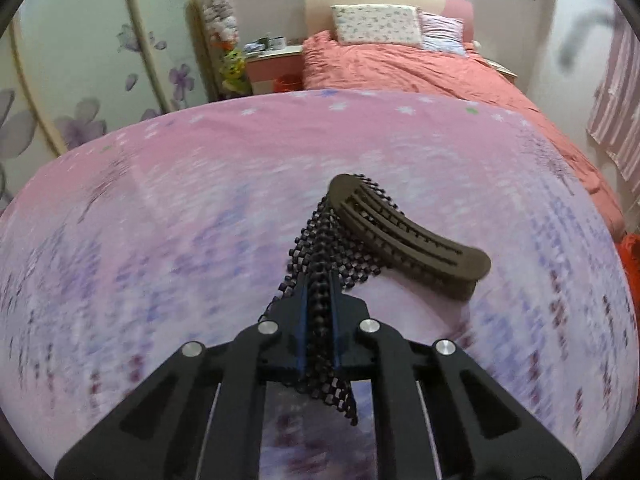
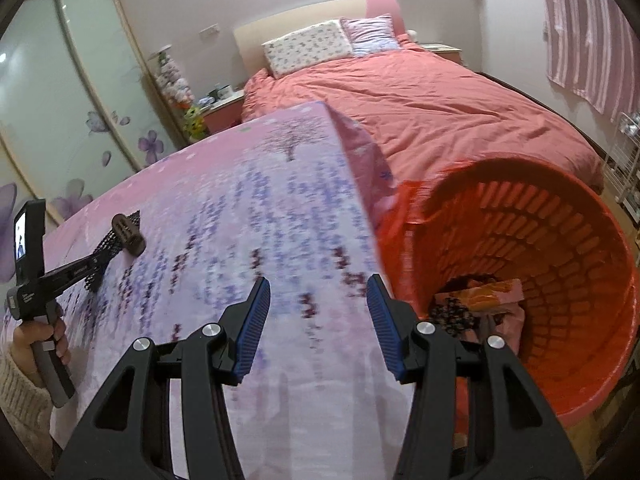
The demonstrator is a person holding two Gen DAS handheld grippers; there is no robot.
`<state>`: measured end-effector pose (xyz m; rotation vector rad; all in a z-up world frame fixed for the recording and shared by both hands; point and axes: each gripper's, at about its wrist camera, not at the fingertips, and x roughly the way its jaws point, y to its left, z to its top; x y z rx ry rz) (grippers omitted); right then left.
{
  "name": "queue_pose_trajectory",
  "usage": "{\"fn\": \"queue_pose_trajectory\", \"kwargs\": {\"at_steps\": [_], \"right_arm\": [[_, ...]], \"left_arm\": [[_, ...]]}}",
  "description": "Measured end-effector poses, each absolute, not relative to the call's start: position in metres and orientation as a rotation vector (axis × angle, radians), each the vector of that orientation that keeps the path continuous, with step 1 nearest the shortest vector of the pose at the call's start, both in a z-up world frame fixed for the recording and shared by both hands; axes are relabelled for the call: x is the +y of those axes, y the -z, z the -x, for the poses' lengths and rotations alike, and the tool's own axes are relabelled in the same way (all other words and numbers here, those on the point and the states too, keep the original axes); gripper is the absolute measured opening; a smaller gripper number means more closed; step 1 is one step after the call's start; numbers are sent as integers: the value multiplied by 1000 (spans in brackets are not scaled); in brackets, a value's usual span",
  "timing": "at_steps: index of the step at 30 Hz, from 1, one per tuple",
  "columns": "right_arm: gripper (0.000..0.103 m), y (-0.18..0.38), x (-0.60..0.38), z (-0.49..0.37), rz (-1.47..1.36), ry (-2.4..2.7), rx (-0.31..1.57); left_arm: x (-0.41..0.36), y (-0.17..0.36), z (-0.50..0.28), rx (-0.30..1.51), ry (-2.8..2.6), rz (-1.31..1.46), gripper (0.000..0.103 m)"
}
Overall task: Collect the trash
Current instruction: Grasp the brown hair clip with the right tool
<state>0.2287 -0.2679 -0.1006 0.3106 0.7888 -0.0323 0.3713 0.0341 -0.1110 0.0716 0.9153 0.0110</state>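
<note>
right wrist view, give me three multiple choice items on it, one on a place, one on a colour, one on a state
1. Where is the basket?
A. on the bed
B. right of the cloth-covered table
C. on the table

2. What colour is the basket?
A. blue
B. orange-red
C. white

3. How is the left claw?
A. wide open, empty
B. shut on the black mesh strip
C. inside the basket

Answers: B, it stands beside the table's right edge; B, its lattice wall is orange-red; B, the strip is pinched between closed fingers, while the right claw is open.

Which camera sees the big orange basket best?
The right wrist view: the orange basket fills its right side, open mouth showing wrappers inside. The left wrist view catches only an orange sliver at the right edge.
</note>
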Motion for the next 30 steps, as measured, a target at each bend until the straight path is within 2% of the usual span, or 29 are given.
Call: {"fn": "queue_pose_trajectory", "kwargs": {"at_steps": [4, 10, 21, 30], "right_arm": [[51, 100, -241, -240, -289, -25, 800], [51, 101, -172, -263, -242, -190, 820], [51, 109, -146, -267, -216, -207, 851], [51, 99, -118, -271, -203, -255, 839]], "left_arm": [[74, 113, -358, 908, -45, -56, 11], [85, 112, -350, 895, -1, -12, 9], [65, 48, -313, 723, 256, 110, 9], [116, 64, -310, 774, 56, 47, 9]]}}
